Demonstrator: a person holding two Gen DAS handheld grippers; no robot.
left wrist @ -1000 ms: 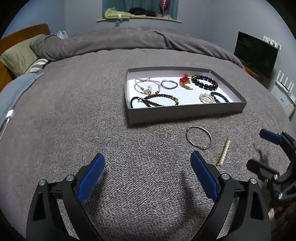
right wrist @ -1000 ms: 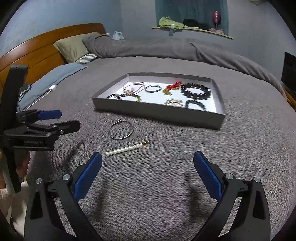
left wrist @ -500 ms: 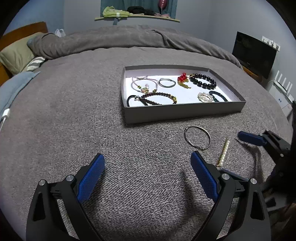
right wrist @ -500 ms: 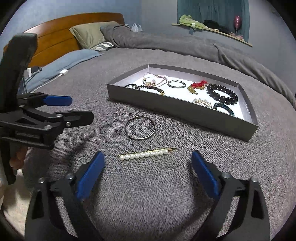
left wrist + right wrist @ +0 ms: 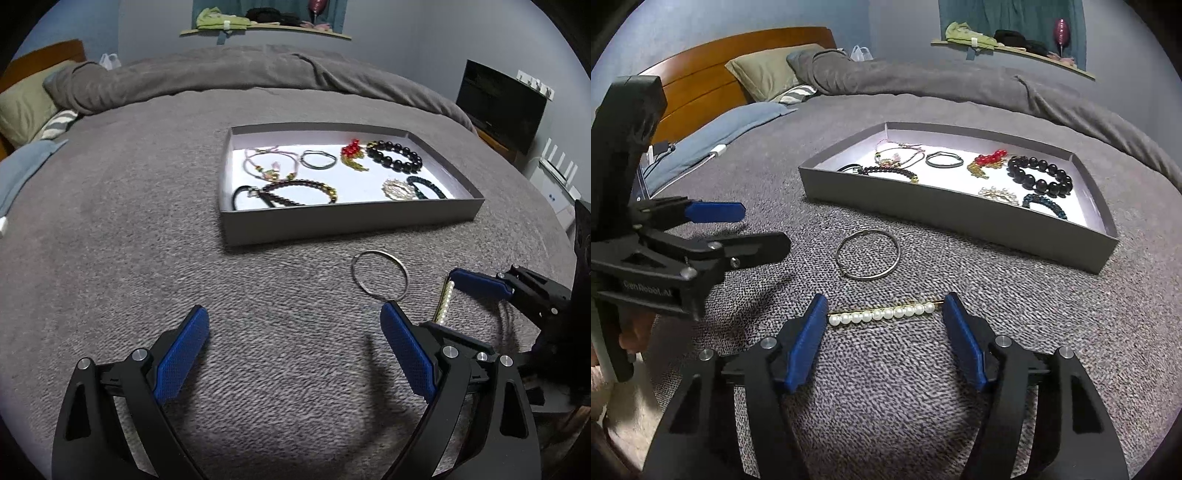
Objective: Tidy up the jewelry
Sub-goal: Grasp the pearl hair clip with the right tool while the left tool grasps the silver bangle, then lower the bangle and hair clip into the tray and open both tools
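A grey tray (image 5: pixel 945 218) (image 5: pixel 347 221) with a white floor lies on the grey bedspread and holds several bracelets and charms. A silver bangle (image 5: pixel 867 259) (image 5: pixel 379 274) lies in front of it. A pearl hair pin (image 5: pixel 882 314) (image 5: pixel 445 301) lies nearer still. My right gripper (image 5: pixel 884 312) is open, low over the bedspread, with a blue pad at each end of the pearl pin. My left gripper (image 5: pixel 293 325) is open and empty, above the bedspread left of the bangle; it also shows at the left of the right wrist view (image 5: pixel 738 229).
Pillows (image 5: pixel 764 72) and a wooden headboard (image 5: pixel 698 85) lie at the far left. A folded grey duvet (image 5: pixel 236 74) runs along the far side. A dark screen (image 5: pixel 498 103) stands at the right. A shelf (image 5: pixel 266 27) with clothes is on the far wall.
My right gripper has moved forward and down so its pads now straddle the pearl pin, and its jaws have narrowed. The left gripper has barely moved.
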